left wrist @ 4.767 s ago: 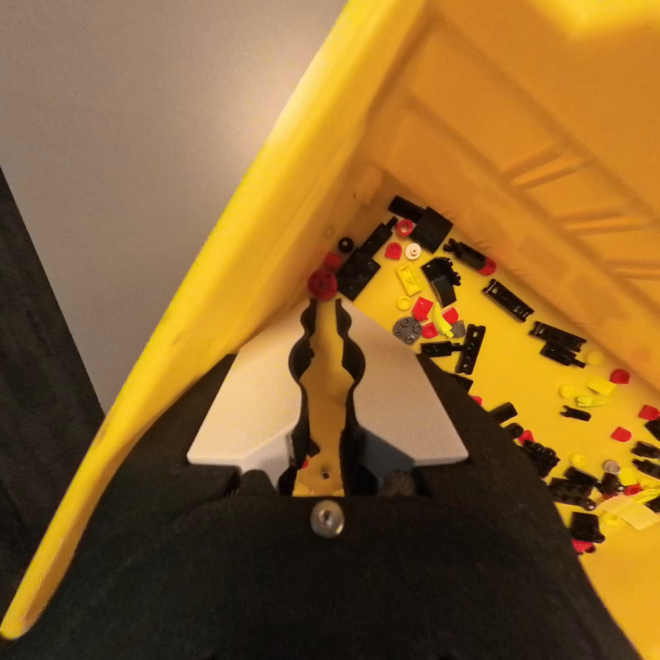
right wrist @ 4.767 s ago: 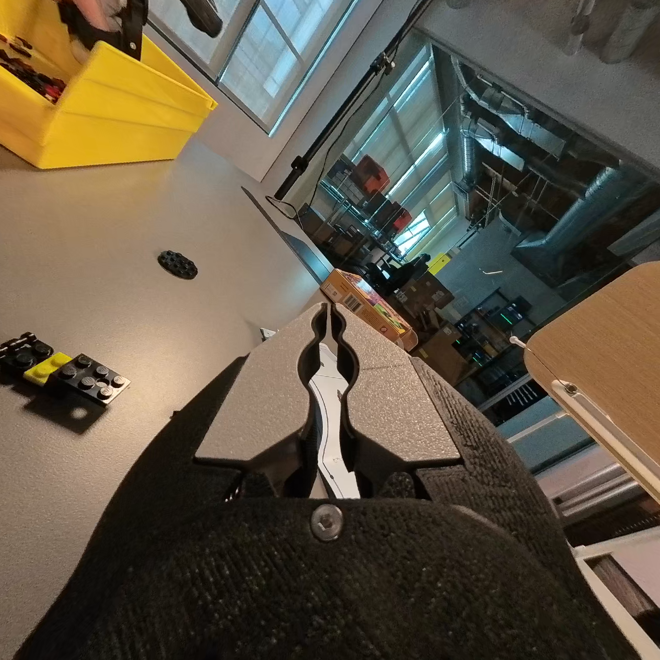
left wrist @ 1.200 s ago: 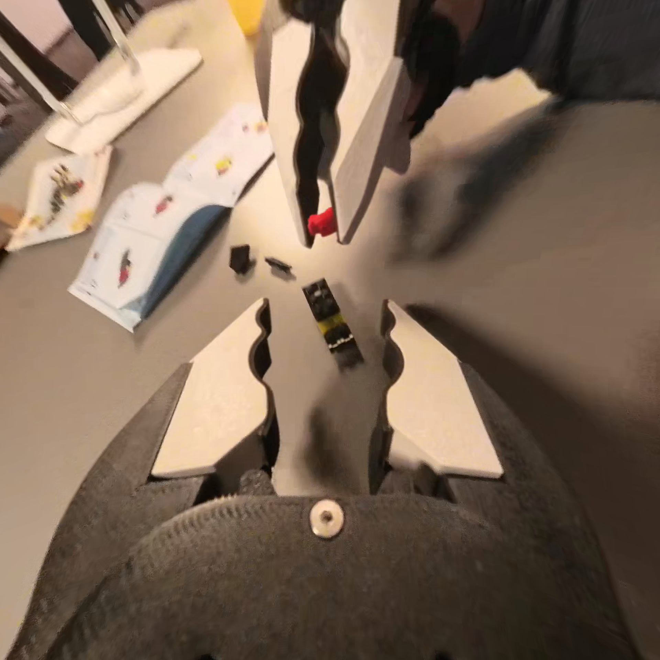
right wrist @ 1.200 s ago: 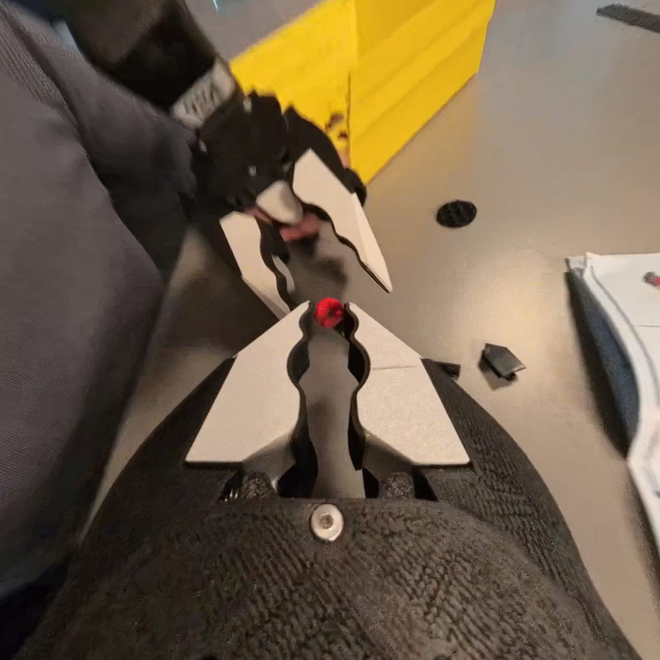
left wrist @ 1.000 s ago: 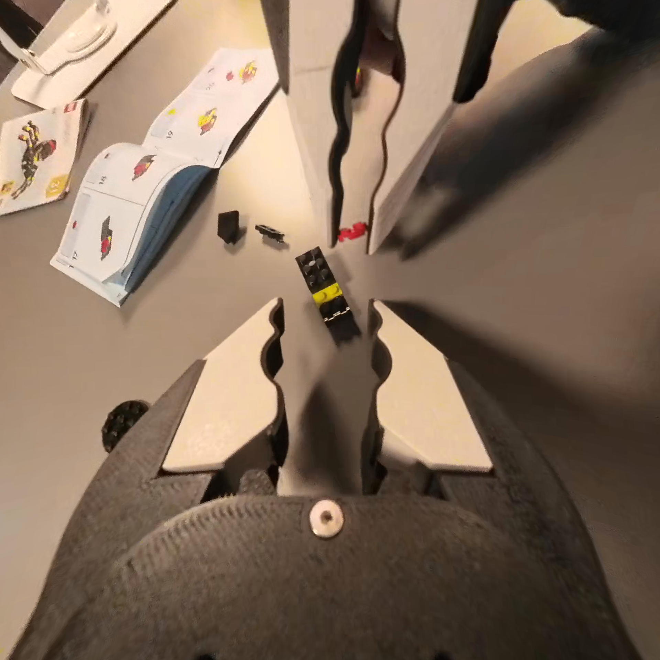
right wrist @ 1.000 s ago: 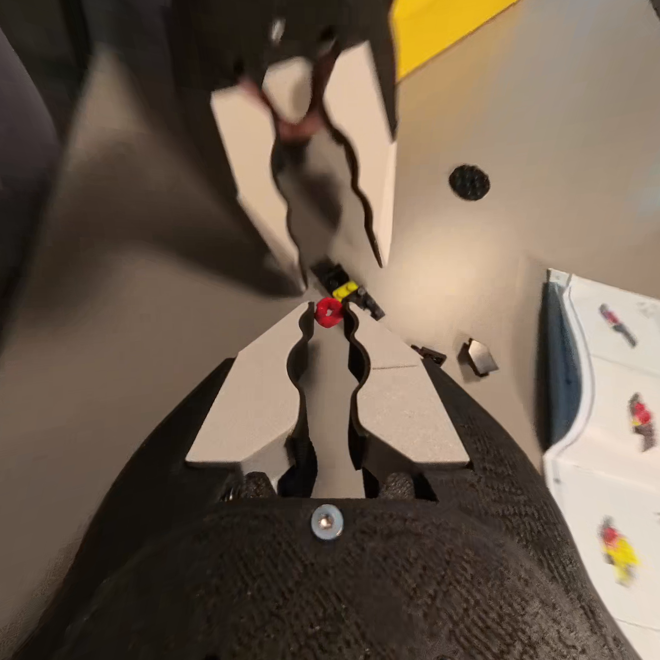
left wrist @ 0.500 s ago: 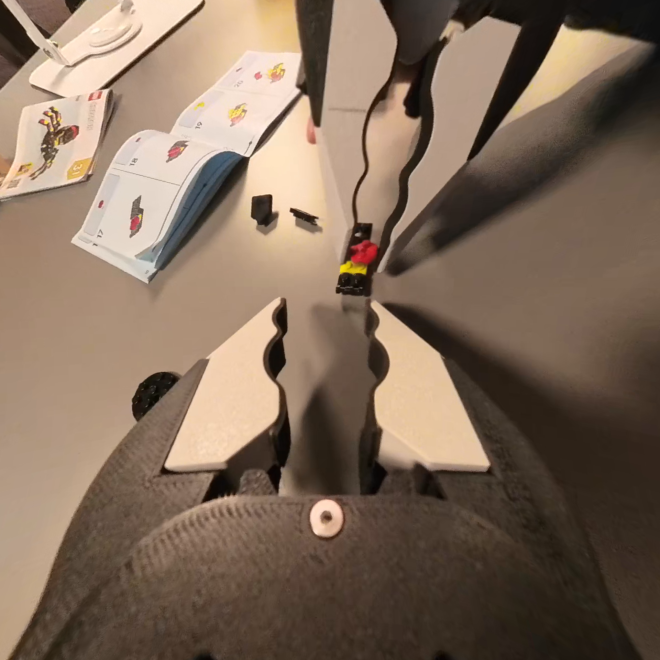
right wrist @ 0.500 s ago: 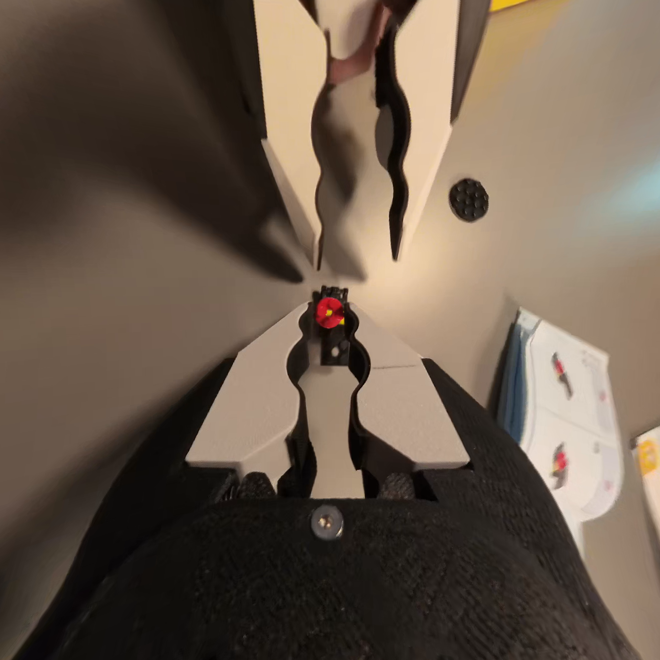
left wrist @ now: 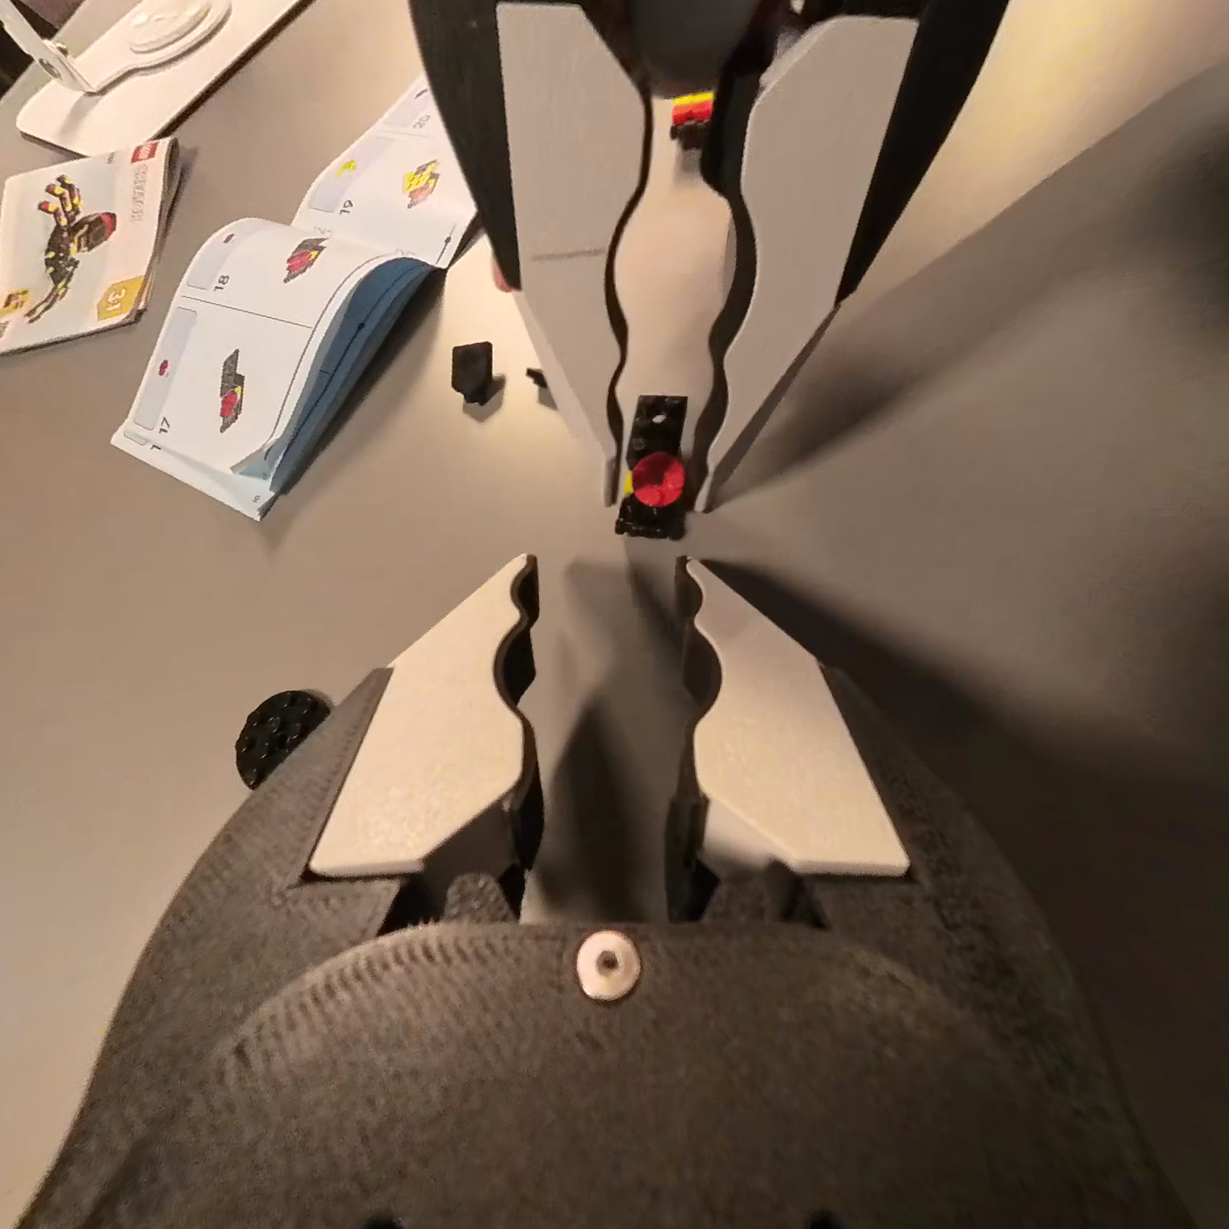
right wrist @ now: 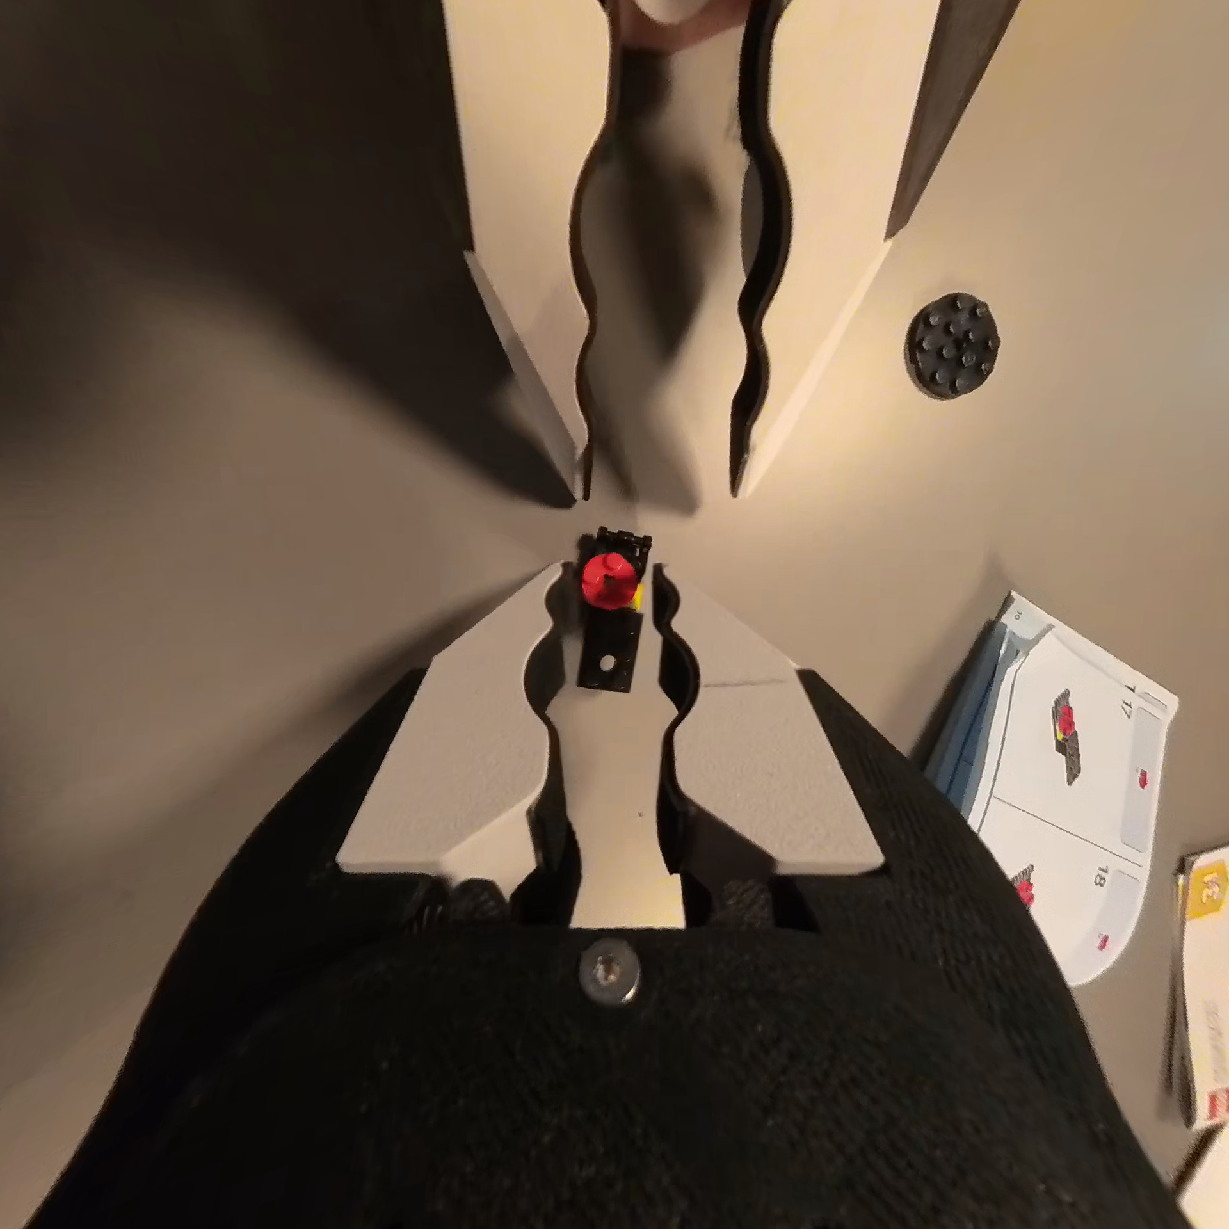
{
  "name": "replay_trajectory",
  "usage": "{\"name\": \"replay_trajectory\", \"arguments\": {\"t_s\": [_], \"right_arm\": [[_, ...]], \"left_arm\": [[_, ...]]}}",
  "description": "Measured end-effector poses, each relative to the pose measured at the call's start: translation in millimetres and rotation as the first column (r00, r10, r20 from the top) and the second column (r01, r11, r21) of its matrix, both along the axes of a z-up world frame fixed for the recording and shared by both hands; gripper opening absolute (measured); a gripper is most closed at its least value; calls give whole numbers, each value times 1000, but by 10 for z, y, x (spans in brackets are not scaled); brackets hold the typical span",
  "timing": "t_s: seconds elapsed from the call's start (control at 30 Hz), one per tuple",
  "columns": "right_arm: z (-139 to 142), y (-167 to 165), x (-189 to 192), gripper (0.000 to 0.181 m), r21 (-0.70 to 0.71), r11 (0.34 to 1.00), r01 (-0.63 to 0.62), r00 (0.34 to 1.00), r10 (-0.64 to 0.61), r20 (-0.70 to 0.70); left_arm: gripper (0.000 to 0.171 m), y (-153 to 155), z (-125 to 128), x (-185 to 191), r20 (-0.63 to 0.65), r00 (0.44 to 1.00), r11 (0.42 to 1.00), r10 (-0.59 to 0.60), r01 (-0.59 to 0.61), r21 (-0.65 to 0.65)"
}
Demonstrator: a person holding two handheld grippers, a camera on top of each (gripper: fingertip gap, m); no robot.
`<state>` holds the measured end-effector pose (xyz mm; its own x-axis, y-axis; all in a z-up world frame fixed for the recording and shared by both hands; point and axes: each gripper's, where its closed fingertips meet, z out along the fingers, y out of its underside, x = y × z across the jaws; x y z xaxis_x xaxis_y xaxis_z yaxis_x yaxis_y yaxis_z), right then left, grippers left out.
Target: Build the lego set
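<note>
A small black and yellow brick assembly lies on the grey table. A red round piece sits on top of it, also seen in the left wrist view. My right gripper points down over the assembly, its jaws open, with a small gap on each side of the red piece. My left gripper is open and empty, its tips just short of the assembly's near end. The two grippers face each other: the right one shows in the left wrist view and the left one in the right wrist view.
An open instruction booklet and a second booklet lie to one side. A black round plate and two small black pieces lie on the table. A white stand base is at the far edge. Left and right tips are no more than a few centimetres apart.
My right gripper carried the red round piece down onto the assembly and opened its jaws, leaving the piece there. My left gripper stayed open and drew up to the assembly.
</note>
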<state>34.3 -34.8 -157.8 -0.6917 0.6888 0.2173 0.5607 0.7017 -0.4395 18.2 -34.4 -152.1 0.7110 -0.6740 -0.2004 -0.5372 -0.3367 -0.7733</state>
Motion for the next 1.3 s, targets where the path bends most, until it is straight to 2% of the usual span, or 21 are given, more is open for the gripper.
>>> {"name": "replay_trajectory", "arguments": {"t_s": [0.07, 0.2, 0.33, 0.47, 0.57, 0.7, 0.8, 1.03, 1.13, 1.2, 1.23, 1.3], "right_arm": [[28, 11, 28, 33, -16, 1000, 17, 1000, -17, -2], [81, 68, 104, 39, -134, 987, 90, 995, -96, -39], [-4, 67, 131, 32, -240, 964, 111, 990, -128, -56], [-12, 48, 113, 14, -304, 945, 117, 989, -140, -56], [16, 58, 115, 14, -287, 951, 113, 989, -135, -59], [170, -54, 86, 14, -310, 948, 77, 990, -109, -88], [251, -108, 72, 15, -304, 951, 64, 989, -101, -109], [338, -194, 67, 14, -299, 954, 25, 984, -77, -162], [338, -181, 52, 14, -283, 959, 27, 979, -84, -188], [396, -91, -18, 18, -224, 973, 45, 954, -108, -278], [450, -3, -71, 30, -161, 985, 67, 927, -121, -356], [526, 135, -129, 42, 0, 994, 111, 863, -96, -497]], "left_arm": [[40, 0, -1, -1, 1, 1000, 1000, 0, 0, -2], [40, -6, -5, 6, 4, 1000, 1000, -6, 6, -9], [40, -23, -8, 24, 8, 1000, 1000, -22, 22, -15], [41, -59, -10, 64, 11, 998, 998, -60, 60, -19], [37, -91, -10, 121, 6, 994, 994, -112, 112, -13], [48, -97, 0, 146, 37, 991, 991, -126, 127, -35], [45, -128, 78, 200, 90, 983, 987, -159, 161, -15], [19, -190, 183, 292, 148, 966, 977, -213, 212, 25], [16, -183, 246, 291, 204, 957, 978, -208, 207, 30], [16, -131, 287, 251, 234, 958, 986, -167, 163, 36], [16, -93, 312, 216, 252, 958, 991, -135, 129, 43], [16, -21, 358, 138, 294, 953, 997, -72, 62, 43]]}}
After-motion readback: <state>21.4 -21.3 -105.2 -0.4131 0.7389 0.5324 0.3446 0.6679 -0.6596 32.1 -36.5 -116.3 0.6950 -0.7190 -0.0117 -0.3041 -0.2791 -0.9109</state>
